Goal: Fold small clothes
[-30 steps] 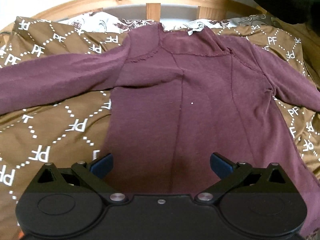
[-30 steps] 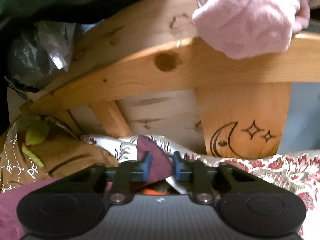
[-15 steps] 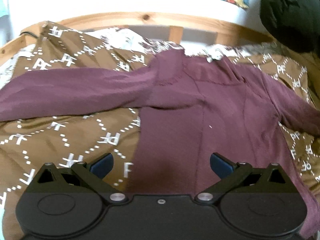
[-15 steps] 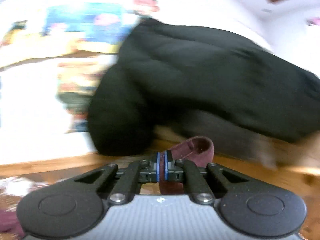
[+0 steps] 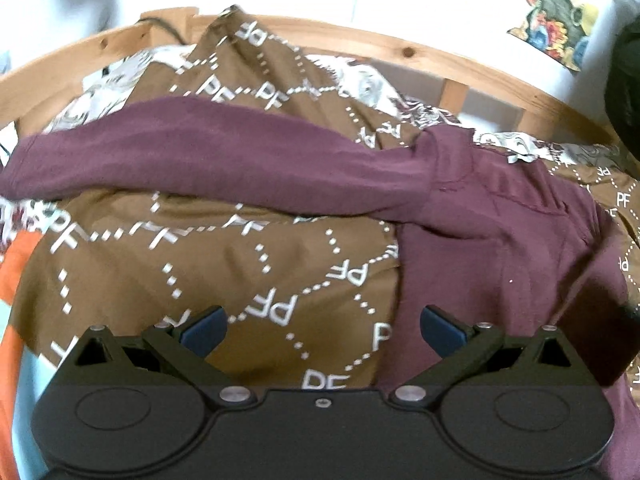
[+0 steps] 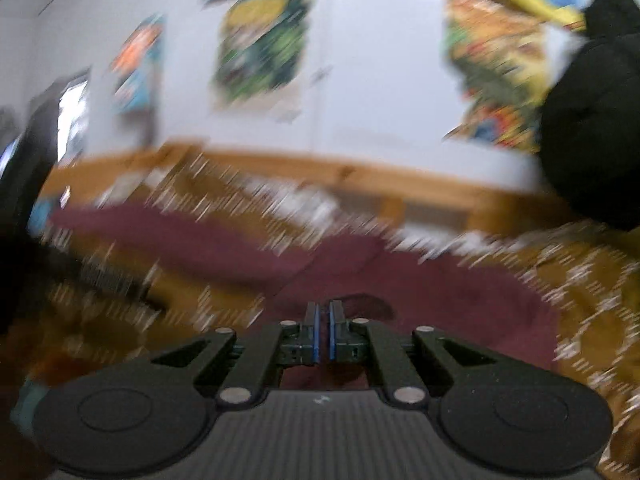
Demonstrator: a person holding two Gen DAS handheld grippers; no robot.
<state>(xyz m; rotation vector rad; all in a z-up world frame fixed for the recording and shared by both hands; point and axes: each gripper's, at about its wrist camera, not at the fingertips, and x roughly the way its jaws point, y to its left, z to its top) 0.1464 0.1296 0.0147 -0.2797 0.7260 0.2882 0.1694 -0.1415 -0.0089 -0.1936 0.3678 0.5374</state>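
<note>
A maroon long-sleeved top (image 5: 500, 240) lies spread on a brown blanket (image 5: 200, 272) printed with white "PF" letters. Its left sleeve (image 5: 200, 164) stretches out to the left. My left gripper (image 5: 322, 326) is open and empty, low over the blanket beside the top's left edge. My right gripper (image 6: 322, 320) is shut on the right sleeve (image 6: 368, 306), whose maroon cloth pokes out beside the pads. The right wrist view is heavily blurred; the top (image 6: 420, 280) shows beyond the fingers.
A wooden bed rail (image 5: 460, 60) curves behind the blanket, with patterned white bedding (image 5: 360, 84) below it. An orange cloth (image 5: 16, 264) lies at the left edge. A black bulky item (image 6: 592, 128) sits at the right. Posters (image 6: 260, 36) hang on the wall.
My left gripper has moved left, from over the top's body to the blanket beside it. My right gripper closed on the sleeve and swung around, now facing across the top.
</note>
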